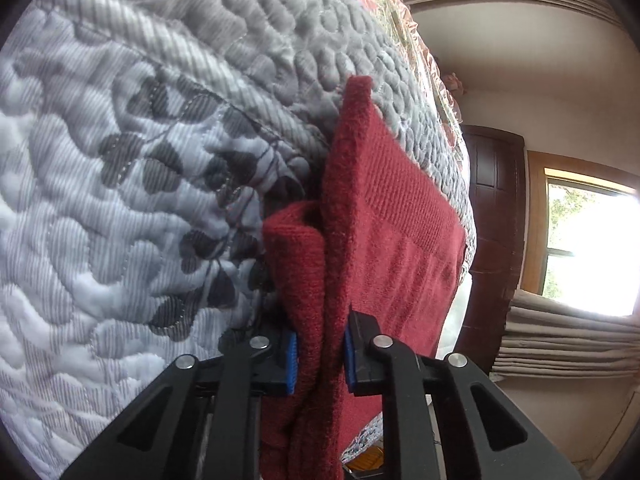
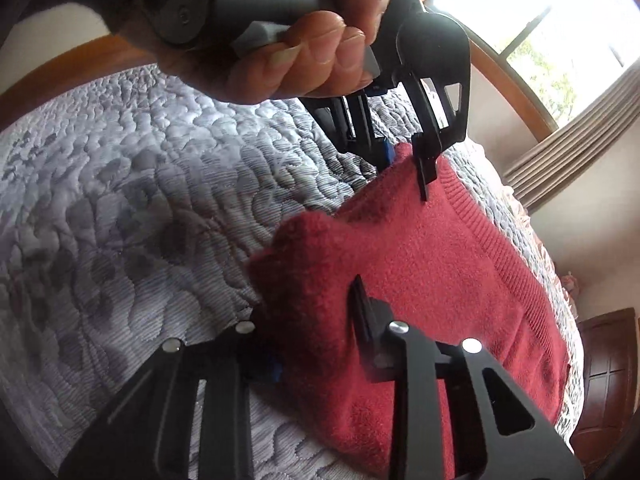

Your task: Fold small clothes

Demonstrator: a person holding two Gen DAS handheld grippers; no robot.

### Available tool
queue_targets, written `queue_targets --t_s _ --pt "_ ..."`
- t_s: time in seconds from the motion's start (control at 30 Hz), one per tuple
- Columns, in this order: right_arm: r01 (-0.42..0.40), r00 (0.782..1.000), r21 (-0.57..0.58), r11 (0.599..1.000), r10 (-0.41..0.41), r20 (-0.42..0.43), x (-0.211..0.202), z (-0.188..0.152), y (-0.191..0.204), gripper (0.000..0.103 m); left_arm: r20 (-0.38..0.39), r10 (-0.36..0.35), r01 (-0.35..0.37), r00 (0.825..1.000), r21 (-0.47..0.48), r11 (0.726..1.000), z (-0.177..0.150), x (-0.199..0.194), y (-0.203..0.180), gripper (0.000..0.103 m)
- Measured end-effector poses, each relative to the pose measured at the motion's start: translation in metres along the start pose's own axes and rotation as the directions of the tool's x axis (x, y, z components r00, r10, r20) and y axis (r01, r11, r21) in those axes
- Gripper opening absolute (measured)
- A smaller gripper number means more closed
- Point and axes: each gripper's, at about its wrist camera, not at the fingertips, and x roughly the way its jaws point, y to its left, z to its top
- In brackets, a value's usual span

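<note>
The left tool (image 1: 320, 360) has its two black fingers with blue pads (image 1: 291, 364) pressed closed on a bunched edge of the dark red knitted garment (image 1: 384, 232), so the cloth fills the narrow gap between them. In the right wrist view, the same left tool (image 2: 404, 160) comes down from above onto the far corner of the red garment (image 2: 432, 264), and a person's hand (image 2: 304, 52) grips its grey handle (image 2: 224, 4).

The right tool (image 2: 320, 344) is also clamped on the garment: its fingers (image 2: 368, 320) bite a thick folded lump of red wool at the near edge, and a blue pad shows only a little on the left side.

The garment lies spread on the grey-white quilted bed cover with dark leaf pattern (image 1: 120, 184), with one edge folded over into a double layer. It rests near the side of the bed.

Beyond the bed there are a dark brown wooden door (image 1: 496, 224), a bright window (image 1: 592, 248) and beige pleated curtains (image 1: 568, 340).
</note>
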Motion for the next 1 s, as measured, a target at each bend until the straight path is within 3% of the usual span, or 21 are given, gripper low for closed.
queue_targets --t_s 0.33,0.5,1.0 --pt "-0.075 0.997 0.204 0.976 0.077 -0.002 -0.045 0.007 -0.040 0.020 0.048 0.136 -0.138 0.990 0.043 0.989 -0.023 -0.016 -0.079 0.017" --pt "-0.123 0.991 0.313 0.942 0.131 -0.005 -0.063 0.001 -0.062 0.018 0.075 0.201 -0.205 0.977 0.050 0.977 -0.039 -0.014 -0.115 0.016" --pt "-0.164 0.985 0.492 0.855 0.168 0.037 -0.113 -0.017 -0.137 0.017 0.128 0.253 -0.263 0.959 0.075 0.962 -0.058 -0.013 -0.201 0.016"
